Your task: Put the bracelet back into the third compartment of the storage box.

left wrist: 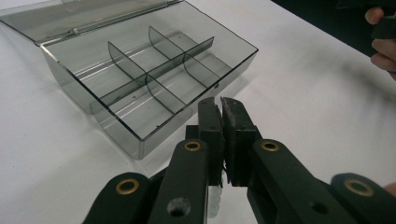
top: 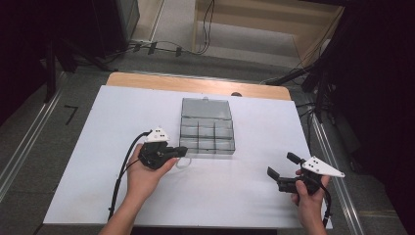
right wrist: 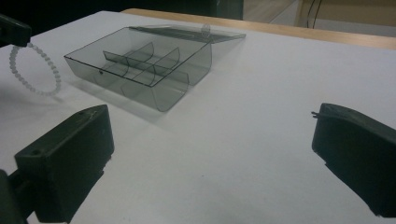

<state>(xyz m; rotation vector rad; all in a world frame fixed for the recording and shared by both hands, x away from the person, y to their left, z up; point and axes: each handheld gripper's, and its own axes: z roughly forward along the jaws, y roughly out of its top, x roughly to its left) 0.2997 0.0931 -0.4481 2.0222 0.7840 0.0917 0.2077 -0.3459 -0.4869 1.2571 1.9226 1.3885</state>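
Wide-apart right gripper [right wrist: 205, 158] faces the open organizer box [right wrist: 140, 65]; beyond, left gripper [right wrist: 14, 29] clamps a bead bracelet [right wrist: 35, 70].

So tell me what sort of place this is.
Probably a lab or recording studio: a white table on a bare floor, loose cables behind it, dark stands at the side, and a clear plastic box laid out.

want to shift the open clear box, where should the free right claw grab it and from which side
Grip the box's front wall near its right corner, from above, one jaw inside a compartment and one outside. The wall is thin and upright, the lid lies flat behind, and the right claw stands open on that side.
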